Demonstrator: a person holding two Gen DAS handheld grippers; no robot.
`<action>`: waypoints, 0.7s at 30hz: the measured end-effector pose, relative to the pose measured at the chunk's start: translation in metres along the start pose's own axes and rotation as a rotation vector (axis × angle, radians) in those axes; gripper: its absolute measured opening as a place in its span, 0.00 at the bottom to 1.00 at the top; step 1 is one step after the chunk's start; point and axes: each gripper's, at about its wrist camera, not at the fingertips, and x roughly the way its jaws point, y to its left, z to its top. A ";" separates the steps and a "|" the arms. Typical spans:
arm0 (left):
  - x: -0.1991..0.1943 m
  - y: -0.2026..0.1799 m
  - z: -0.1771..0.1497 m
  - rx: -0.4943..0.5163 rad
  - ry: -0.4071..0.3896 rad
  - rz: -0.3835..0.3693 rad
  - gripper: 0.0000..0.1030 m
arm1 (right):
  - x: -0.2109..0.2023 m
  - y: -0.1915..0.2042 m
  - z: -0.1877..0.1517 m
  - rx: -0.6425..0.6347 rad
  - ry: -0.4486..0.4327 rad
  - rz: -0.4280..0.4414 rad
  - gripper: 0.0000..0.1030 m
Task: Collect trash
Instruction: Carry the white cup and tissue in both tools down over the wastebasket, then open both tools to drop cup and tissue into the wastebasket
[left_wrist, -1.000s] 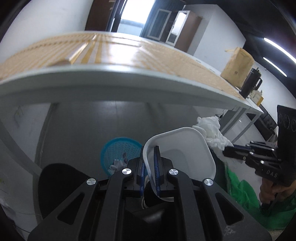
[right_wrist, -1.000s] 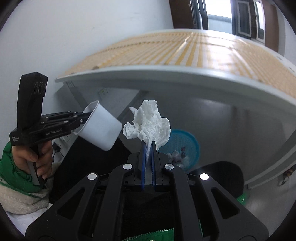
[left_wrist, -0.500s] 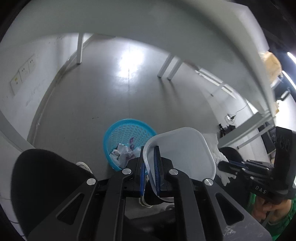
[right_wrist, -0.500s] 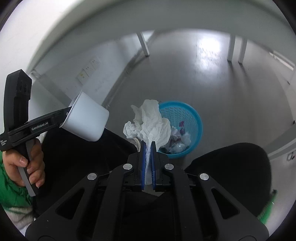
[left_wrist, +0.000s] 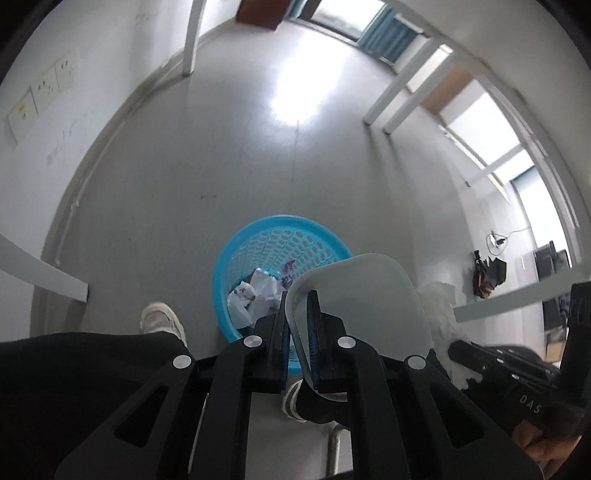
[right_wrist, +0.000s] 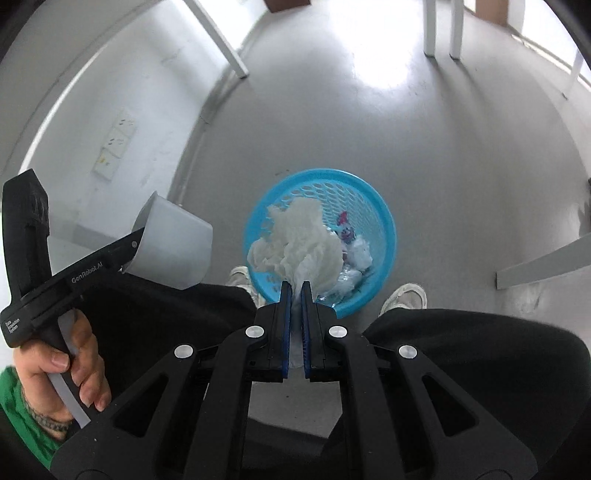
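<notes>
My left gripper (left_wrist: 297, 295) is shut on the rim of a white plastic container (left_wrist: 364, 299) and holds it above the right side of a blue mesh waste basket (left_wrist: 258, 240) on the floor. The container (right_wrist: 173, 247) also shows in the right wrist view, left of the basket (right_wrist: 380, 229). My right gripper (right_wrist: 295, 286) is shut on a crumpled white tissue (right_wrist: 299, 243) and holds it directly over the basket. Crumpled paper and wrappers (left_wrist: 255, 291) lie in the basket. The tissue (left_wrist: 439, 306) shows at the right of the left wrist view.
The person's black-trousered legs (right_wrist: 166, 317) and white shoes (right_wrist: 404, 297) flank the basket. White table legs (left_wrist: 192, 37) stand on the grey floor beyond. Wall sockets (left_wrist: 40, 88) sit on the white wall at left.
Both grippers have tilted further down from the table edge toward the floor. The basket is now larger and more central, and the tissue is over its opening.
</notes>
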 end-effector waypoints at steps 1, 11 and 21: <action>0.004 0.001 0.002 -0.002 0.010 0.006 0.07 | 0.007 -0.003 0.007 0.007 0.010 -0.004 0.04; 0.065 0.003 0.025 0.010 0.119 0.114 0.07 | 0.087 -0.025 0.058 0.056 0.136 -0.055 0.04; 0.084 0.011 0.040 -0.067 0.128 0.133 0.44 | 0.117 -0.037 0.073 0.102 0.171 -0.051 0.14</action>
